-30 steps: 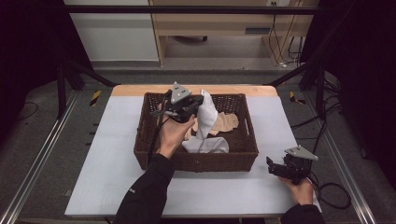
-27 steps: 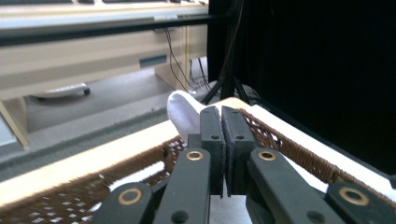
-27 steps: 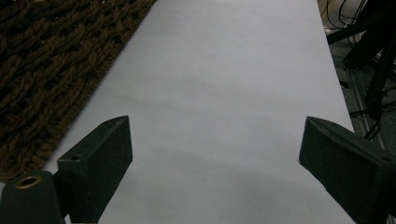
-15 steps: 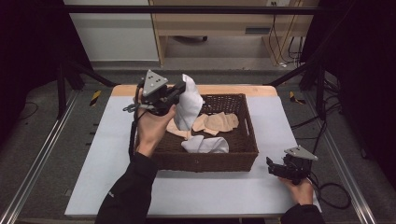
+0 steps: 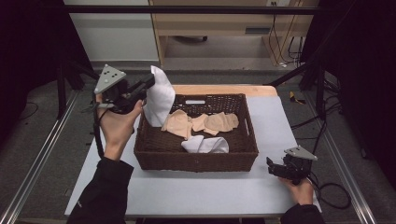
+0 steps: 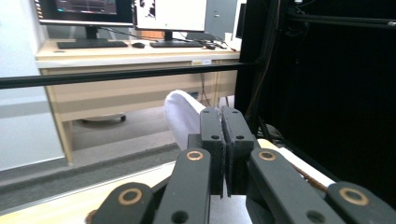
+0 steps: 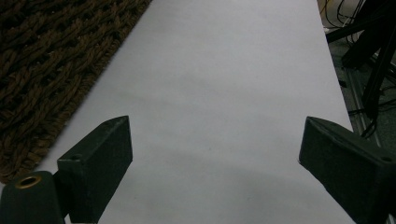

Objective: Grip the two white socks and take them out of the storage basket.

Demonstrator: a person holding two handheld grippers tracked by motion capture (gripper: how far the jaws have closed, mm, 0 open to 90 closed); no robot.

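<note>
My left gripper [image 5: 148,83] is raised above the basket's far left corner, shut on a white cloth [image 5: 159,100] that hangs from its jaws. In the left gripper view the jaws of that gripper [image 6: 223,140] are pressed together, with the white cloth [image 6: 183,114] bulging behind them. A brown wicker basket [image 5: 196,158] sits mid-table and holds two beige cloths [image 5: 201,123] and another white cloth [image 5: 205,144]. My right gripper [image 5: 272,167] rests on the table near the front right, open with nothing between its jaws [image 7: 212,149].
The white table top [image 5: 201,191] has bare room in front of the basket and to its right. The basket's woven side [image 7: 51,60] lies to the left of the right gripper. A wooden desk [image 5: 219,21] stands beyond the table, with black frame poles around it.
My left gripper has lifted the white cloth out of the basket and carried it left and toward the far left corner. The right gripper has stayed put.
</note>
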